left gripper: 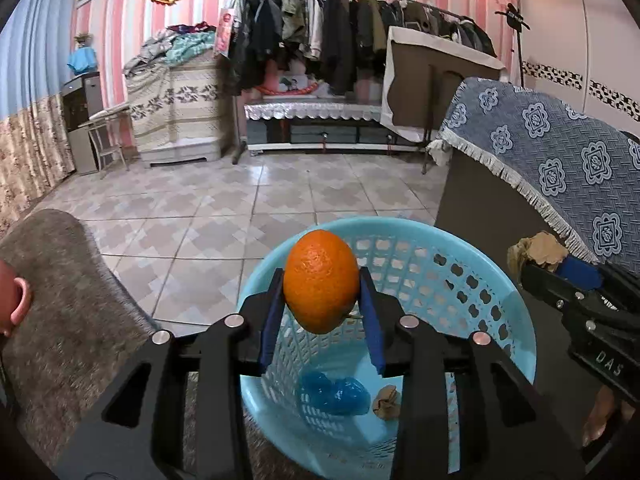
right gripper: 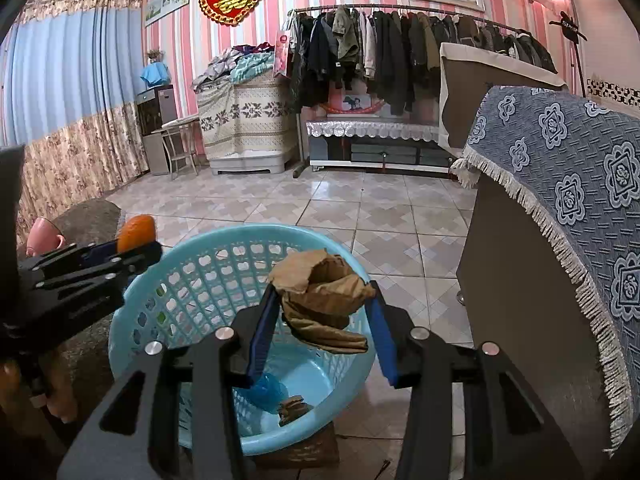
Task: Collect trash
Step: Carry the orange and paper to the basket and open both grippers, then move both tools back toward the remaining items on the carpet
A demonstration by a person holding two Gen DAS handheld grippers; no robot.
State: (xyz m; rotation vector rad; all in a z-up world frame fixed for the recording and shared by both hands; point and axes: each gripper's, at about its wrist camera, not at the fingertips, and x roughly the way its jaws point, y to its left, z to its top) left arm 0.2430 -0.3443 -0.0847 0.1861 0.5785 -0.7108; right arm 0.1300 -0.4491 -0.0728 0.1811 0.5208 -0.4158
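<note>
My left gripper [left gripper: 322, 286] is shut on an orange [left gripper: 321, 280] and holds it above the light blue plastic basket [left gripper: 516, 332]. My right gripper [right gripper: 322, 300] is shut on a crumpled brown paper [right gripper: 324, 296] and holds it over the same basket [right gripper: 120, 332]. Inside the basket lie a blue crumpled plastic piece [left gripper: 334, 394] and a small brown paper scrap [left gripper: 386, 402]. The right gripper with its paper [left gripper: 536, 250] shows at the right of the left wrist view. The left gripper with the orange [right gripper: 136, 232] shows at the left of the right wrist view.
A grey-brown fuzzy surface [left gripper: 68, 296] lies left of the basket, with a pink cup [right gripper: 42, 236] on it. A dark cabinet under a blue patterned cloth [left gripper: 560, 160] stands to the right. Tiled floor [left gripper: 240, 200] stretches ahead to a clothes rack [left gripper: 340, 32].
</note>
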